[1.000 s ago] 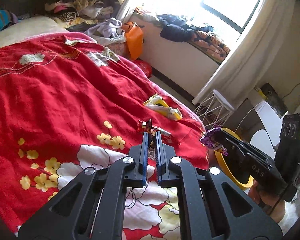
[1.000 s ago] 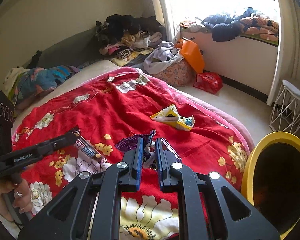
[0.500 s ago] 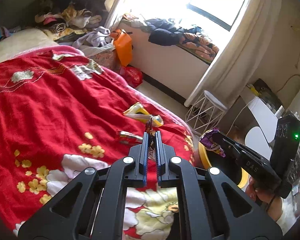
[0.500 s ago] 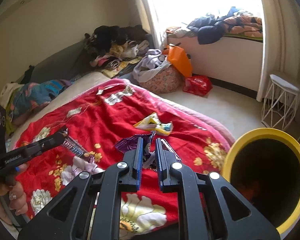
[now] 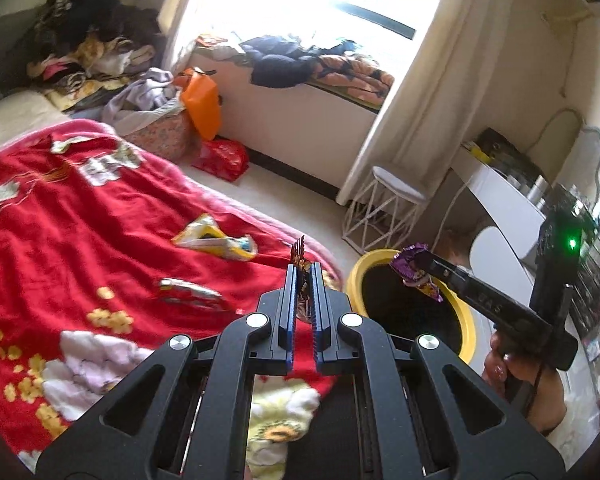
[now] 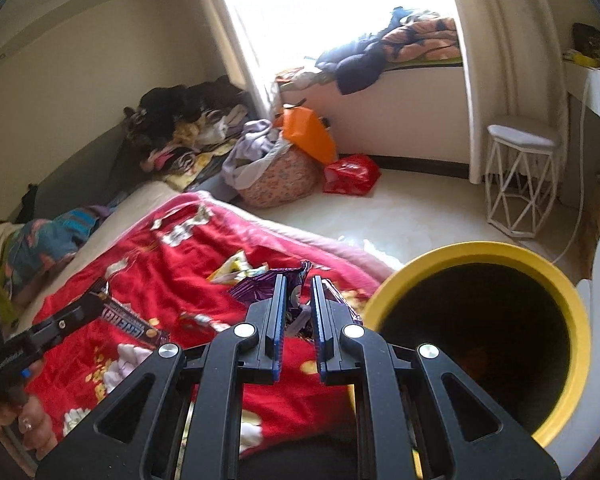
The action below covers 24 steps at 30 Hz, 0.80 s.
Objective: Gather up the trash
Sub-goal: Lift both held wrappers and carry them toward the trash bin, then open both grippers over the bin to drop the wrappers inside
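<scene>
Beside the bed's near corner, over the floor, stands the yellow-rimmed bin (image 6: 496, 256), and the right gripper (image 5: 414, 270) hangs at its rim, clenched on a crinkled purple foil wrapper (image 5: 416, 276) that dangles over the dark mouth in the left wrist view; the right wrist view shows that wrapper (image 6: 260, 286) bunched between the blue ribbed pads. The left gripper (image 5: 303, 280) is likewise clamped, on a brown Snickers-type bar wrapper (image 6: 130, 320), whose serrated end (image 5: 299, 249) sticks up past its tips, and it hangs over the bed edge, short of the bin. The likeliest slip, I judge, is releasing the purple wrapper while it sits at the rim and not well inside: thin foil is light and springy, could catch the lip or drift down to the floor, or cling to a ribbed pad when the jaws part. The bar wrapper is long and slick, held only at one end, so it may swing or slide out on the way across. Two more pieces lie on the plush red floral blanket (image 5: 80, 216): a flattened yellow-and-white packet (image 5: 214, 238) and a small shiny red wrapper (image 5: 190, 290). The soft, yielding pile could let such flat film press in under the fingertips, making a clean pinch awkward.
</scene>
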Tool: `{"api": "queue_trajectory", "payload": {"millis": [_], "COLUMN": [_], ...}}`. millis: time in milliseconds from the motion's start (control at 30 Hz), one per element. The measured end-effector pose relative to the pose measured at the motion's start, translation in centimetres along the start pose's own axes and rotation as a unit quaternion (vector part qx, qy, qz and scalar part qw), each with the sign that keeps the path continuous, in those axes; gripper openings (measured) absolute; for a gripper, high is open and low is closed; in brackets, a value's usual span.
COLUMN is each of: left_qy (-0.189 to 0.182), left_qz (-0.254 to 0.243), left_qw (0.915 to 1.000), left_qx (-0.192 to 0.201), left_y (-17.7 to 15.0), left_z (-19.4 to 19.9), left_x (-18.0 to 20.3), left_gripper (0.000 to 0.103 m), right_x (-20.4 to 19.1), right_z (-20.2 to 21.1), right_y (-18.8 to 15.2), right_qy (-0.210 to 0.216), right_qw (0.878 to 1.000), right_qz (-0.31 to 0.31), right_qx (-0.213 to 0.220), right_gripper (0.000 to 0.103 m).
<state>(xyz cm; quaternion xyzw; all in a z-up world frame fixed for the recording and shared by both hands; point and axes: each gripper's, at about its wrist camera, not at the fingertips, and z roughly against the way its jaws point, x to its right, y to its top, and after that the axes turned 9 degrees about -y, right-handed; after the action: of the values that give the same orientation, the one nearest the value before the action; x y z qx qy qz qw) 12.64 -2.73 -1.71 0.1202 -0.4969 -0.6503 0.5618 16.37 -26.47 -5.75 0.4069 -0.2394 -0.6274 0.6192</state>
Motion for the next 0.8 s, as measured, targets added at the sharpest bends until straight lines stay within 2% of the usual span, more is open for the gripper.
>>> {"api": "queue_trajectory", "payload": {"millis": [167, 433, 800], "left_qy": [-0.024, -0.042, -0.080], "left_qz": [-0.019, -0.036, -0.068], "left_qw": [0.9994, 0.9973, 0.9911], "left_qx": [-0.016, -0.048, -0.082], "left_y": [-0.3, -1.5, -3.1], "left_z": [-2.1, -5.6, -9.8], "left_x": [2.2, 4.8, 9.1], "left_gripper": [0.004, 0.004, 0.004], "right_x": [2.7, 6.8, 12.5], "right_z": [0.1, 0.0, 0.2], "right_y": [0.1, -0.5, -1.4], "right_qy": [-0.021, -0.050, -0.087], "right_qw": [0.999, 0.997, 0.989], "right_qz": [-0.025, -0.065, -0.123], "right_qx": [0.003, -0.001, -0.003], "right_gripper": [0.012, 0.012, 0.012]}}
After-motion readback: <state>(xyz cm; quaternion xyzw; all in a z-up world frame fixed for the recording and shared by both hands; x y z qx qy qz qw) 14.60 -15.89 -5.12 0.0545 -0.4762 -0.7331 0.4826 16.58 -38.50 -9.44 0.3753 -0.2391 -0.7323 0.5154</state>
